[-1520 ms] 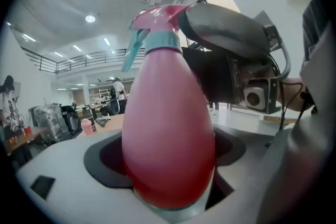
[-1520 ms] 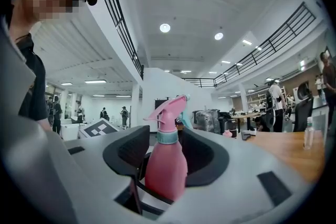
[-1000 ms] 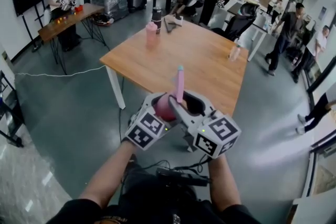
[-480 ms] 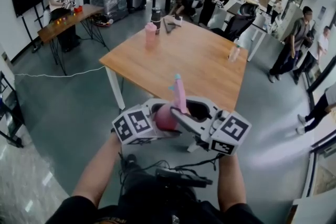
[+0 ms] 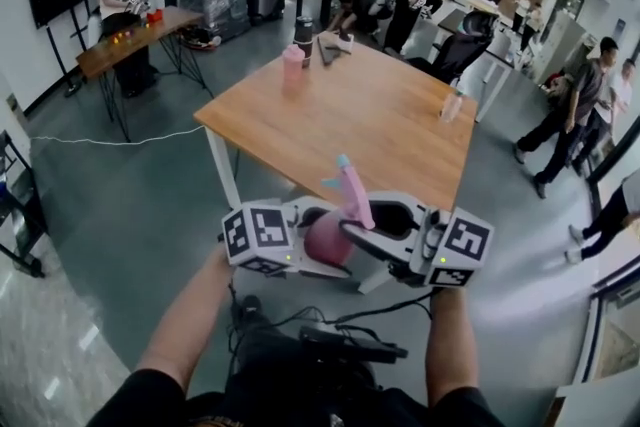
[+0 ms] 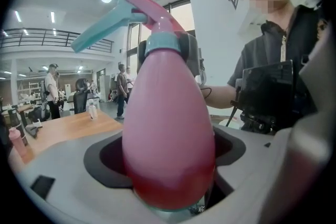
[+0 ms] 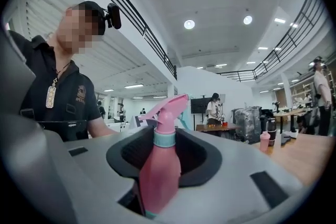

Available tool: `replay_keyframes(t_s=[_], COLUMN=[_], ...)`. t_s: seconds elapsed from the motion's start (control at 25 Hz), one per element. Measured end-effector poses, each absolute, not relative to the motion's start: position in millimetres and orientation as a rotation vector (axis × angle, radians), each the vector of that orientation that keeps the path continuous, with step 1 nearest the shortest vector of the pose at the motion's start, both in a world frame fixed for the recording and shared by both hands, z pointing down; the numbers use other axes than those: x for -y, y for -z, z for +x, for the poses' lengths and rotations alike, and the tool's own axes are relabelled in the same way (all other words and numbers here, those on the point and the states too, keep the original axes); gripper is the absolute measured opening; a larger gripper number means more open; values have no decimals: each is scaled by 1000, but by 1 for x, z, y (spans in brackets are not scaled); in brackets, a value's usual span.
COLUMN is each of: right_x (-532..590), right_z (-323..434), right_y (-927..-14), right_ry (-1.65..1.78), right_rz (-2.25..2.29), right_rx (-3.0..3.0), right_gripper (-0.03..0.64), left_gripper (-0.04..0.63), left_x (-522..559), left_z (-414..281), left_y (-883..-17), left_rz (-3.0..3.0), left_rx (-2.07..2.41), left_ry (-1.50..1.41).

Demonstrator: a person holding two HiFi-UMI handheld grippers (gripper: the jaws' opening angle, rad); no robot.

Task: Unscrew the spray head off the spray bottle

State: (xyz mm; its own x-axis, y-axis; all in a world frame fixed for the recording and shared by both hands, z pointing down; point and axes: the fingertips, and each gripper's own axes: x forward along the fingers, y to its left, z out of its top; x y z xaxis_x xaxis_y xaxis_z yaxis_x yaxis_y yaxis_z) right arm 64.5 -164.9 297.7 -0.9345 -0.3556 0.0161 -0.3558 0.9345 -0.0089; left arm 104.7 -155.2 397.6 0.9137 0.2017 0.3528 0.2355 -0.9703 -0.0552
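Note:
I hold a pink spray bottle (image 5: 327, 240) with a teal collar and trigger in the air, in front of the wooden table's near edge. My left gripper (image 5: 318, 245) is shut on its round lower body, which fills the left gripper view (image 6: 168, 139). From the other side my right gripper (image 5: 352, 230) is shut on the bottle higher up, below the collar (image 7: 164, 138). The spray head (image 5: 346, 177) sticks up above both grippers, tilted slightly. It sits on the bottle's neck in both gripper views (image 6: 157, 18) (image 7: 170, 110).
The wooden table (image 5: 380, 125) lies ahead. On it are a pink bottle (image 5: 291, 67) and a dark cup (image 5: 303, 28) at the far left, and a small clear bottle (image 5: 450, 103) at the right edge. Several people stand around the room. Cables hang at my waist (image 5: 350, 340).
The left gripper has swung out to the left and the right one out to the right, both turning about the bottle. The bottle has sunk slightly in the view and tilted a little.

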Motion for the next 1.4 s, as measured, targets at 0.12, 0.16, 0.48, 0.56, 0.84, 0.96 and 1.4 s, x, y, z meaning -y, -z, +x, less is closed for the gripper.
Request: replay_keyframes(t_s=[0.12, 0.16, 0.48, 0.56, 0.84, 0.96, 1.4], right_x=[173, 178, 208, 213, 216, 219, 215], right_z=[67, 69, 87, 92, 81, 77, 77], right_y=[-300, -300, -304, -304, -307, -313, -314], right_ry=[-21, -30, -111, -146, -209, -221, -206], right_rz=[673, 749, 1151, 1257, 1439, 1491, 1424], right_rx=[3062, 3050, 2948, 2928, 2827, 2769, 2794], right_gripper=[144, 146, 198, 198, 198, 198, 127], left_gripper=[425, 425, 425, 425, 425, 425, 425], left_x=[163, 170, 225, 236, 253, 254, 242], left_z=[108, 108, 106, 104, 99, 99, 101], left_y=[-399, -400, -399, -401, -414, -420, -419], left_rz=[-3008, -3020, -2998, -2987, -2945, -2918, -2910], left_rx=[255, 200, -300, -430, -697, -739, -662], left_ry=[520, 520, 522, 515, 558, 586, 609])
